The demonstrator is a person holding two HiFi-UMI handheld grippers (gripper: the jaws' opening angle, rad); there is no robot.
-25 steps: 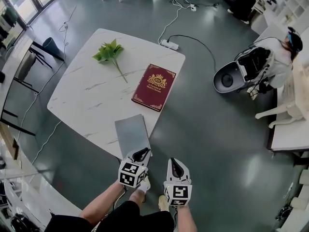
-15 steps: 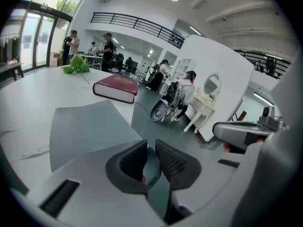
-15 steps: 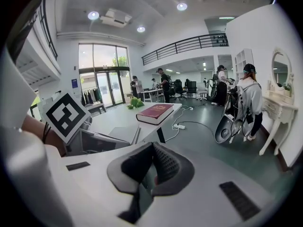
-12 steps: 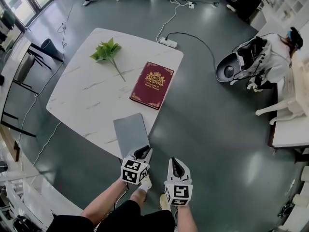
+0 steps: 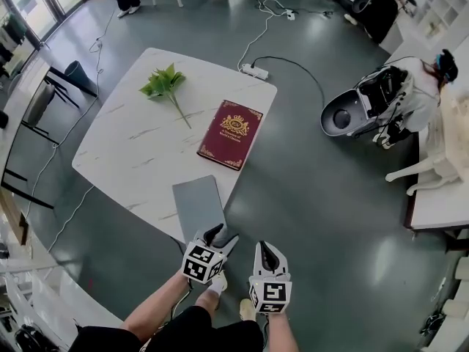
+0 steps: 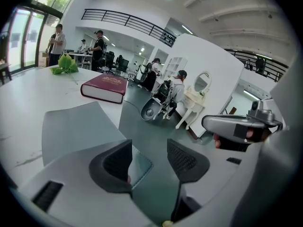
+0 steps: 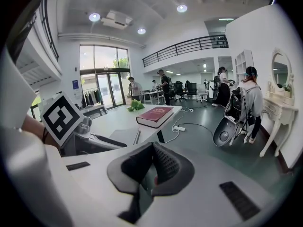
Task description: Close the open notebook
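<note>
An open-plan office hall: a railed mezzanine (image 7: 189, 46) overhead, glass doors (image 7: 102, 86) and desks (image 7: 154, 95) with chairs (image 7: 179, 88) at the back. A power strip (image 5: 255, 70) lies on the grey floor (image 5: 308, 196) at one o'clock from the surface (image 5: 124, 145).

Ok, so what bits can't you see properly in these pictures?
The book: gold print too small to read, head view.
The notebook: near corner behind the left gripper, head view.
Its fingers have just been opening, that corner between them; in the left gripper view one finger hides whether it touches.
The plant: small and blurry, left gripper view.
</note>
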